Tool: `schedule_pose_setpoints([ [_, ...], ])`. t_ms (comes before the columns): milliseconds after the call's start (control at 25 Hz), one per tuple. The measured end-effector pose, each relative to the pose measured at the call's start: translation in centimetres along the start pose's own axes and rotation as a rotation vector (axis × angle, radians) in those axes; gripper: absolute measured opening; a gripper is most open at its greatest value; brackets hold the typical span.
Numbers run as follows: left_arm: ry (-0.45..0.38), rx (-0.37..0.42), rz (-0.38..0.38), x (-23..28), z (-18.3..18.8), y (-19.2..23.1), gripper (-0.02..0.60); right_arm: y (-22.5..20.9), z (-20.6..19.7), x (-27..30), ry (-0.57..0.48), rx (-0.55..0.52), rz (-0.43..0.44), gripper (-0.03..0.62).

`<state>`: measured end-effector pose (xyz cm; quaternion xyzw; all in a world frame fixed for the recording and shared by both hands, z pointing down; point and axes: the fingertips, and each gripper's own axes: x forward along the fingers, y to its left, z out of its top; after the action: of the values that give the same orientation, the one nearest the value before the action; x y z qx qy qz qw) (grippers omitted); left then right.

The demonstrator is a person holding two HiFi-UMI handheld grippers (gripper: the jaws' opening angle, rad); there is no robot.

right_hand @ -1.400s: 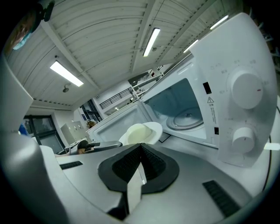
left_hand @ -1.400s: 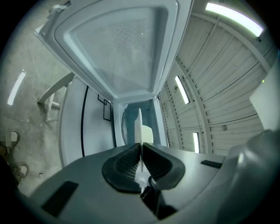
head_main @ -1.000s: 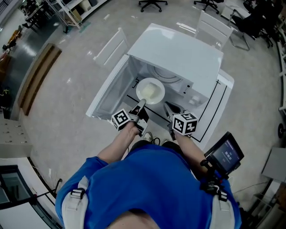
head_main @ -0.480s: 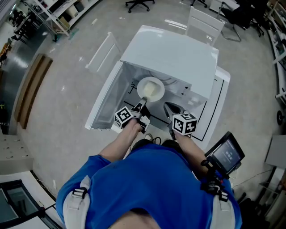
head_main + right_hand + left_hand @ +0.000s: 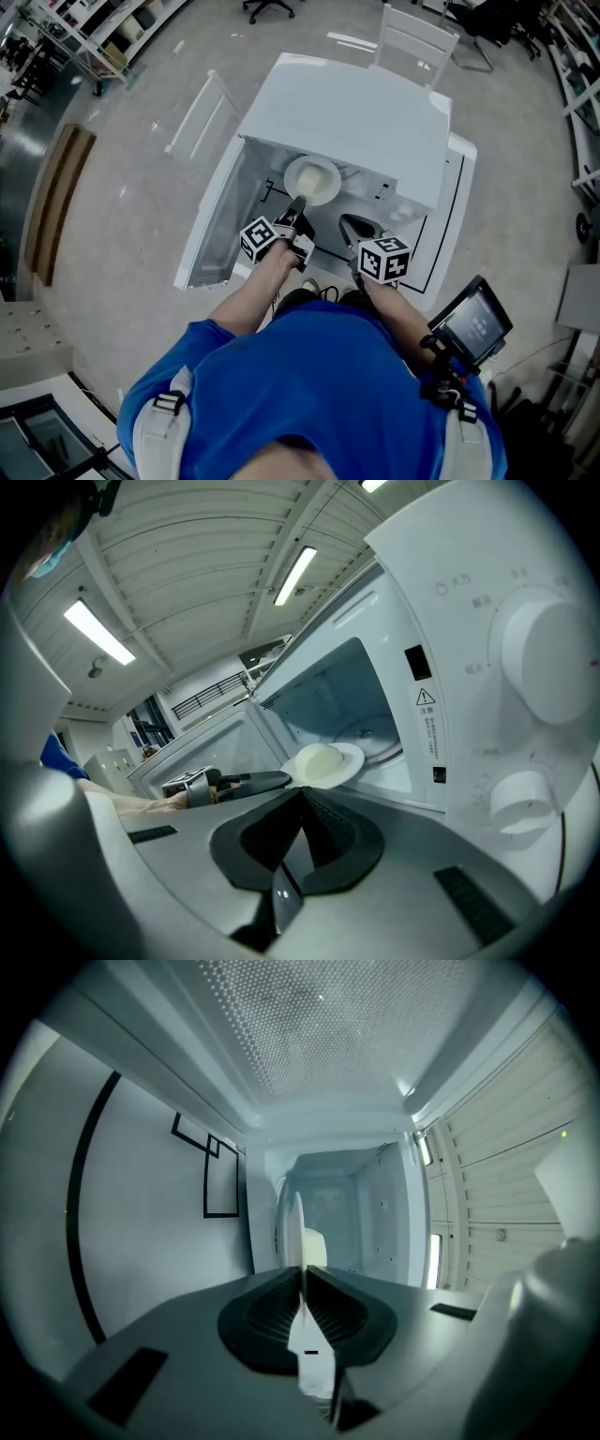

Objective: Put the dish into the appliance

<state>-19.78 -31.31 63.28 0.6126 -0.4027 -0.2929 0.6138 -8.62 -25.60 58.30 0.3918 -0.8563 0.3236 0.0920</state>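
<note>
Grey floor [image 5: 112, 197] surrounds the open microwave [image 5: 356, 112] at frame centre; left gripper [image 5: 298, 206] pinches the dish [image 5: 312, 178] rim at its mouth; right gripper [image 5: 349, 225] closed, empty.

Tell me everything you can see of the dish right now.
The dish is round and white, glossy like ceramic, with a wide flat rim around a pale cream centre. The left gripper is shut on its near rim, and nothing else is seen touching it. It hangs in the open mouth of the microwave, above the cavity floor, apparently not yet set down. The left gripper view shows it edge-on between the jaws.
</note>
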Motion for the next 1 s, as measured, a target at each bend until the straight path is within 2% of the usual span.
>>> schedule_pose_setpoints([
  [1000,0.032,0.017,0.057,4.7,0.3,0.3,0.018,-0.7,-0.2,-0.3,0.013,0.025,-0.044,0.002],
])
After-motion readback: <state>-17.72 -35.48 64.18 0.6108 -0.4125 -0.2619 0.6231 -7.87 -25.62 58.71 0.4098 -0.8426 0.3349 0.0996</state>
